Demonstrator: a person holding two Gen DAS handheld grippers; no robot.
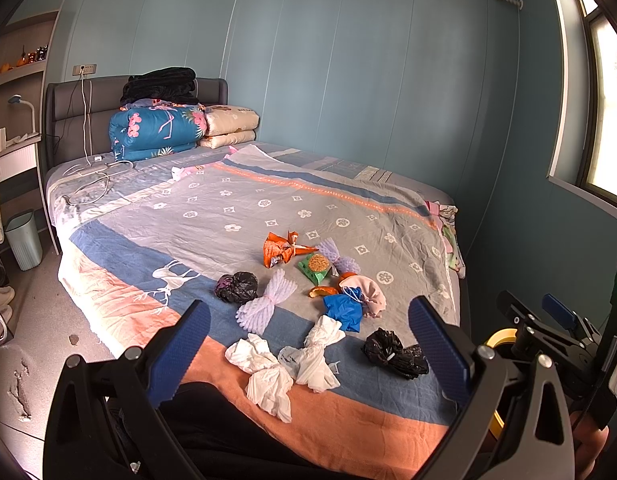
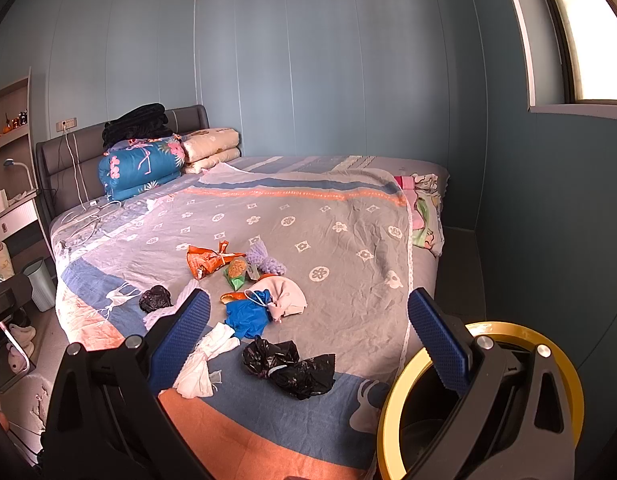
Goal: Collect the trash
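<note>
- Holding both tools over the foot of the bed (image 1: 120,216), you have the left gripper (image 1: 308,344) spread wide with nothing between its blue fingers (image 1: 180,352), and the right gripper (image 2: 308,340) just as wide and just as empty.
- Nearest your left gripper lies a knotted white tissue bundle (image 1: 264,376) on the orange band of the bedspread, with a second white plastic bundle (image 1: 316,356) touching it on the right.
- Just right of those sits a crumpled black bag (image 1: 392,354); in your right wrist view the same black bag (image 2: 290,368) lies between the fingers, low in the picture.
- At your right gripper's lower right you see a yellow-rimmed bin (image 2: 488,336), beside the bed's corner.
- Farther in, a blue bag (image 1: 344,310) touches a pale pink bundle (image 1: 368,294), with an orange peel (image 1: 322,291) just beside them.
- To the left lie a lilac foam net (image 1: 264,300) and a smaller black bag (image 1: 236,286).
- Beyond these sit a green snack packet (image 1: 316,267), an orange wrapper (image 1: 282,248) and another foam net (image 1: 336,256), close together.
- Far off, folded quilts (image 1: 156,128) are stacked against the headboard.
- A pale waste bin (image 1: 24,238) stands on the floor left of the bed.
</note>
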